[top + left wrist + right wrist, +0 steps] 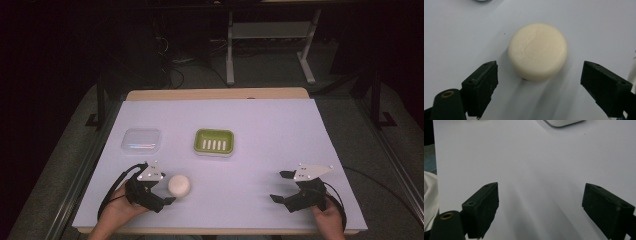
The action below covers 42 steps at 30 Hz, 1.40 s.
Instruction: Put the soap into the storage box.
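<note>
**Bench stock, soap round as landmark**

Bench (260, 125): white-covered top, wooden edge showing at the far side; carries everything listed below.

Left tool (161, 186): held in the left hand (117, 210) at the near left edge, just beside the soap round on its left. Jaws spread wide, one to each side of the round and short of it, neither touching, as seen in the left gripper view (537, 82).

Right tool (281, 186): held in the right hand (327, 212), well apart from the soap round, on its right. Jaws spread wide over bare bench in the right gripper view (540, 202), holding nothing.

Soap dish (214, 141): green, slotted floor, beyond the soap round and slightly to its right.

Clear lidded box (141, 140): beyond the soap round, to its left.

Soap round (179, 185): cream, flat disc, lying flat on the bench near its front edge; also close up in the left gripper view (537, 51).
</note>
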Each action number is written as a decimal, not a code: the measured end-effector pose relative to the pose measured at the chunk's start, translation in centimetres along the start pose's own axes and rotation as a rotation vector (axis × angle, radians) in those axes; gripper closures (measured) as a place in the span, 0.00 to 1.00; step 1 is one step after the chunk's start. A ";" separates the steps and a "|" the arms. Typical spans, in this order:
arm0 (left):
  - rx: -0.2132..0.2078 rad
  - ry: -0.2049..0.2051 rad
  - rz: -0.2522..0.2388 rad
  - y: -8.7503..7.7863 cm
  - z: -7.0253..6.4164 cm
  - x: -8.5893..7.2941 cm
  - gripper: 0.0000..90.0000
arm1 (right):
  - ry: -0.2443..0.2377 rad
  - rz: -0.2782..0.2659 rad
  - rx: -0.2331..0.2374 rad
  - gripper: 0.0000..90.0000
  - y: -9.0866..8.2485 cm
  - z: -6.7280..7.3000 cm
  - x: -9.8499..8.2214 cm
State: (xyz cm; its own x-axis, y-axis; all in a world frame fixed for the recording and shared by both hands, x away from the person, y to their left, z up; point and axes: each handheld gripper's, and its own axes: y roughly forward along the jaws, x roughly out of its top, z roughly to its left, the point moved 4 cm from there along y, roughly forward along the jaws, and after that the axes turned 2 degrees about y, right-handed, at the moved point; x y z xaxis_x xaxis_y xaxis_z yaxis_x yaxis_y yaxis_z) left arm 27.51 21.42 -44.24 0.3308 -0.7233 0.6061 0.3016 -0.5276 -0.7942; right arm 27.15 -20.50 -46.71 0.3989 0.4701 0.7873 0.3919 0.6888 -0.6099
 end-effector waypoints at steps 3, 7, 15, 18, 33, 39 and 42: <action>-0.002 0.001 0.000 0.2 -0.1 0.1 0.16 | -0.002 0.000 0.000 0.15 0.0 0.0 0.0; 0.000 0.005 0.003 0.3 0.0 0.4 0.16 | -0.002 0.000 0.000 0.15 0.0 0.0 0.0; 0.002 0.023 0.008 0.6 0.0 0.8 0.15 | -0.003 -0.001 0.001 0.15 0.0 0.0 0.0; 0.001 0.028 0.016 0.7 0.0 1.0 0.15 | -0.006 -0.003 0.001 0.14 0.0 0.1 0.0; -0.010 0.053 0.050 2.0 0.0 1.9 0.15 | -0.007 -0.005 0.004 0.15 0.0 0.2 0.1; -0.011 0.058 0.074 2.6 0.0 2.0 0.15 | -0.006 -0.006 0.005 0.15 0.0 0.2 0.1; -0.013 0.062 0.080 2.9 0.0 2.0 0.15 | -0.005 -0.005 0.006 0.15 0.0 0.3 0.1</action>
State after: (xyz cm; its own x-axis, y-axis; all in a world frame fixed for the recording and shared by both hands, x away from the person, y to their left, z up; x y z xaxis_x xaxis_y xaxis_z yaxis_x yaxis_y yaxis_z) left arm 29.06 18.41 -45.34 0.2975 -0.7890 0.5376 0.2648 -0.4728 -0.8405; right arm 26.97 -20.31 -46.57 0.3926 0.4693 0.7910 0.3890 0.6946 -0.6052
